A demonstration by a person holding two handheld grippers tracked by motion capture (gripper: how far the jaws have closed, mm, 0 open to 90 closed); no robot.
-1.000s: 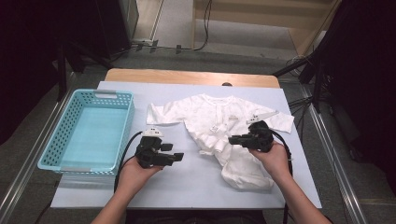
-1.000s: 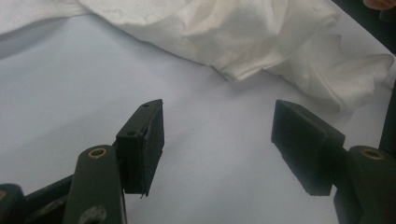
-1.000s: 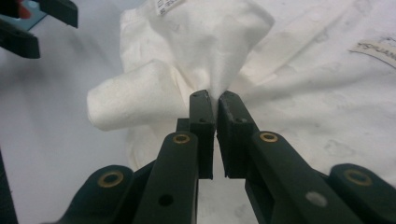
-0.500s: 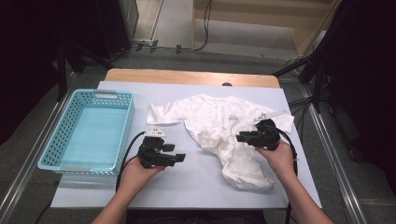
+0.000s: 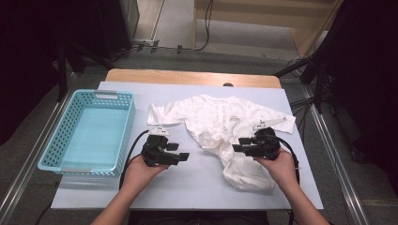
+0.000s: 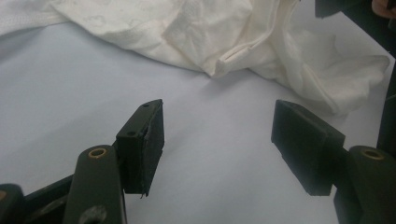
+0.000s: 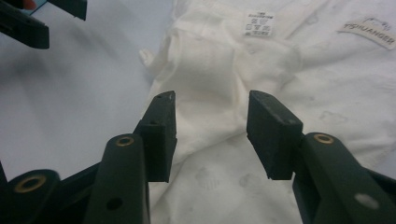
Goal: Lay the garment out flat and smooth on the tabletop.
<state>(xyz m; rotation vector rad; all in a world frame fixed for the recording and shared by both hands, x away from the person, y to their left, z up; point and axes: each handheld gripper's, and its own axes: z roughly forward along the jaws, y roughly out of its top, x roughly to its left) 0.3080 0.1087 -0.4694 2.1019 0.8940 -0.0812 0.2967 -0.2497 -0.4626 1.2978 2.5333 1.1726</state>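
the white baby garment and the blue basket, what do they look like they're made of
The baby garment looks like soft woven or knit cloth, likely cotton: matte white, creased and folded, with a faint printed pattern, stitched seams and a sewn-in label. The basket looks like moulded plastic: light blue, smooth and slightly glossy, with stiff walls pierced by a regular grid of holes.

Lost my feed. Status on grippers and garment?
Left gripper open over bare table. Right gripper just opening above garment, nothing gripped. Basket left, nothing in the way.
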